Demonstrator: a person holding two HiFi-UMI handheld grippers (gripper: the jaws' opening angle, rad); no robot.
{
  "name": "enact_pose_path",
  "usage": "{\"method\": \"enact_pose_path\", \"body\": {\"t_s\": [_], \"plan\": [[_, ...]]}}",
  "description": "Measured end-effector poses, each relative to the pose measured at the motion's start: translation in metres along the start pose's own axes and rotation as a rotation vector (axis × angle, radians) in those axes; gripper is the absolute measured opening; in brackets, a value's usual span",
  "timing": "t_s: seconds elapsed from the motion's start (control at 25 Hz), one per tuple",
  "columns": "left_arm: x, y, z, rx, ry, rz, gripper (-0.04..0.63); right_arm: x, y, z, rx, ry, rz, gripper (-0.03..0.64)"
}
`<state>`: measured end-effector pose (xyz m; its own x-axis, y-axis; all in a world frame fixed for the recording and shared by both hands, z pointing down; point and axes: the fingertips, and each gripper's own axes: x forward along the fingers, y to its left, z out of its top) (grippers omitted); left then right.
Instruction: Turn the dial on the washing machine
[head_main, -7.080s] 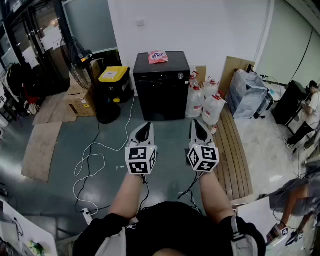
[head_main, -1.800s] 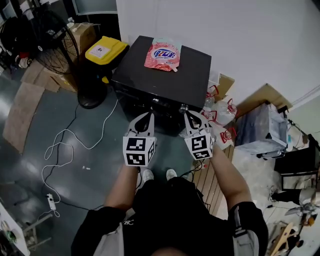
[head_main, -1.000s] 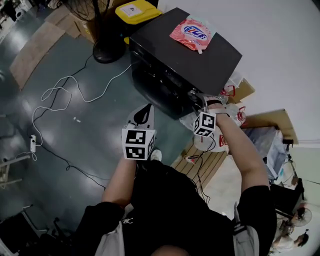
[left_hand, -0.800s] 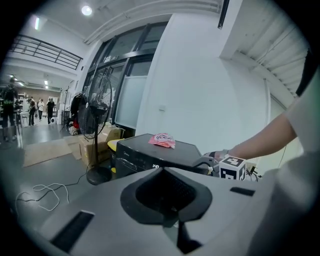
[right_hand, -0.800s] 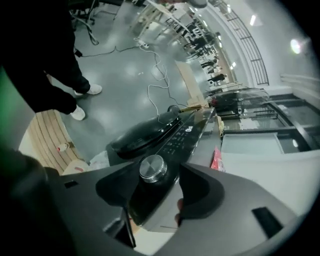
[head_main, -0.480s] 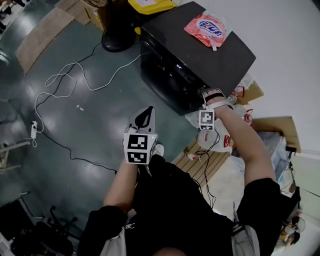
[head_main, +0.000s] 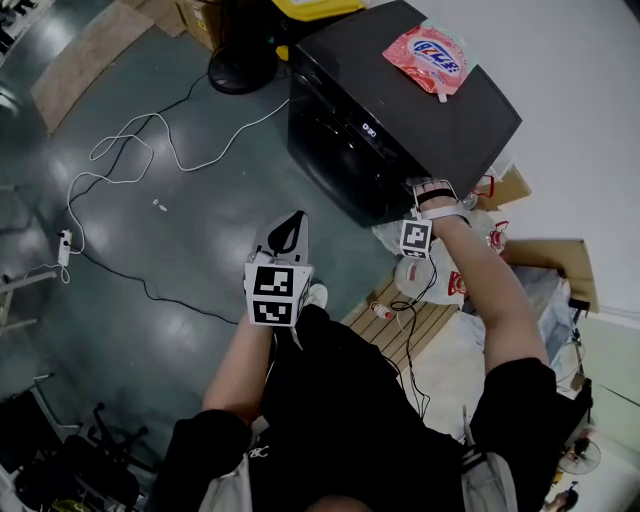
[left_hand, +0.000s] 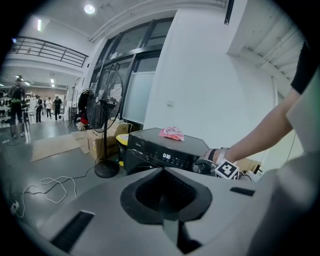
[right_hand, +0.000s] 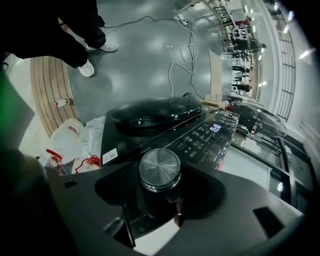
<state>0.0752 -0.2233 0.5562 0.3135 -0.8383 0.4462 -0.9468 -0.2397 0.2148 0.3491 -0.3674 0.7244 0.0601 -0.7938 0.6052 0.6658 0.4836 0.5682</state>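
Observation:
The black washing machine (head_main: 400, 110) stands by the white wall with a pink pouch (head_main: 432, 52) on its lid. Its round silver dial (right_hand: 159, 169) sits on the control panel beside the lit display (right_hand: 216, 128). My right gripper (head_main: 425, 190) is at the machine's front right corner. Its jaws stand wide on either side of the dial, and dark gaps show around the knob. My left gripper (head_main: 283, 232) hangs back over the floor, jaws together and empty. It points at the machine, whose display (left_hand: 166, 156) and my right gripper (left_hand: 220, 167) show beyond it.
White bags with red handles (head_main: 430, 270) lie right of the machine, next to a wooden slatted bench (head_main: 395, 320). A fan base (head_main: 240, 70) and a yellow-lidded bin (head_main: 310, 8) stand to its left. A white cable (head_main: 130, 150) loops across the grey floor.
The person has stepped closer to the machine. My right gripper has settled against its front right corner around the dial. The left gripper has kept its place low over the floor.

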Motion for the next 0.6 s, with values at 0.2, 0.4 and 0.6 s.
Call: {"method": "enact_pose_path", "body": {"t_s": [0.2,0.4,0.6], "plan": [[0.002,0.004,0.001,0.009,0.005,-0.004,0.011,0.001,0.002,0.0,0.017,0.018,-0.025,0.272],[0.002,0.007,0.002,0.021,0.02,-0.016,0.011,-0.007,-0.016,0.007,0.201,-0.013,-0.123,0.27],[0.002,0.007,0.002,0.038,0.033,-0.024,0.011,-0.003,-0.008,0.004,0.212,0.032,-0.107,0.27]]}}
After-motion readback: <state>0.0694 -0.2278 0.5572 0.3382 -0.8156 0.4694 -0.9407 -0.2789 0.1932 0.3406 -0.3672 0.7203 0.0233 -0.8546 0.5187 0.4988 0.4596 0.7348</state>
